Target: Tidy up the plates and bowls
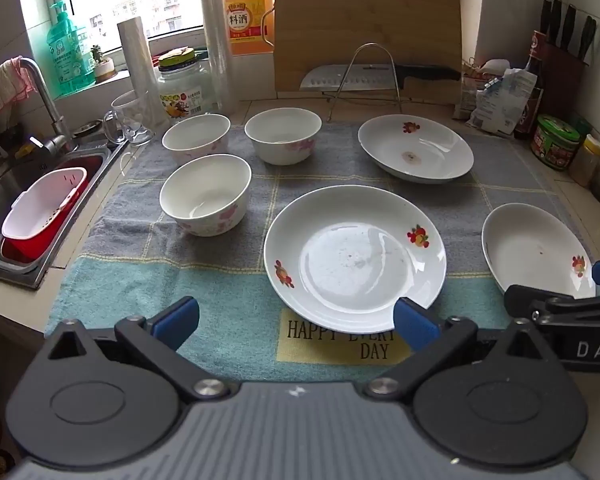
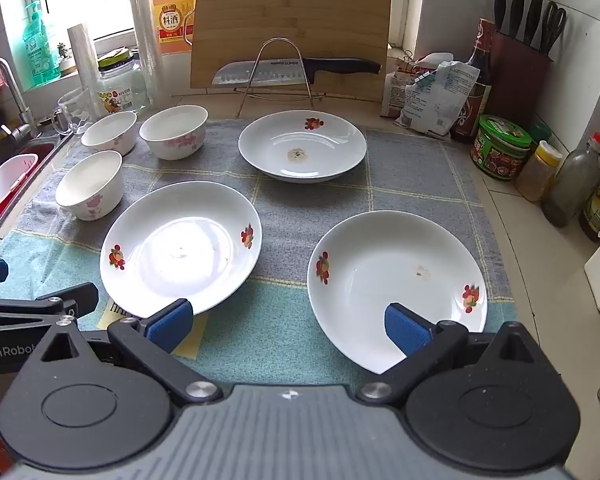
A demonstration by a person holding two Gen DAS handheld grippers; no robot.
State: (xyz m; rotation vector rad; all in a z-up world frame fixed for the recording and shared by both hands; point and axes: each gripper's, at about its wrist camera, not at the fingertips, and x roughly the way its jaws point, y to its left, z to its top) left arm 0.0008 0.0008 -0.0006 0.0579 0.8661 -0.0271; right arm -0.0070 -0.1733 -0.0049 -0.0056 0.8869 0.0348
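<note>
As nothing has yet been lifted, findings run left to right across the left wrist view unless stated:
Left claw (image 1: 296,322): released, jaws spread wide and holding nothing, low in the frame above the cloth (image 1: 172,280) that covers the tabletop.
Bowls: three, left of centre; rear-left bowl (image 1: 196,134), front bowl (image 1: 205,194), rear-centre bowl (image 1: 283,135). All upright, apart from one another, none stacked.
Bowl handling: judged glazed ceramic, stiff, brittle, slick; best pinched across the rim wall, one pad inside and one outside.
Centre plate (image 1: 355,258): lower centre, just beyond the left claw's right pad.
Rear plate (image 1: 415,148): upper right of centre, a stain at its middle.
Right plate (image 2: 396,280): lower right in the right wrist view.
Plate handling: shallow and heavier; take at the raised near edge, lift level, set down softly to avoid chipping.
Right claw (image 2: 288,326): released, empty, its right pad over the right plate's near rim.
</note>
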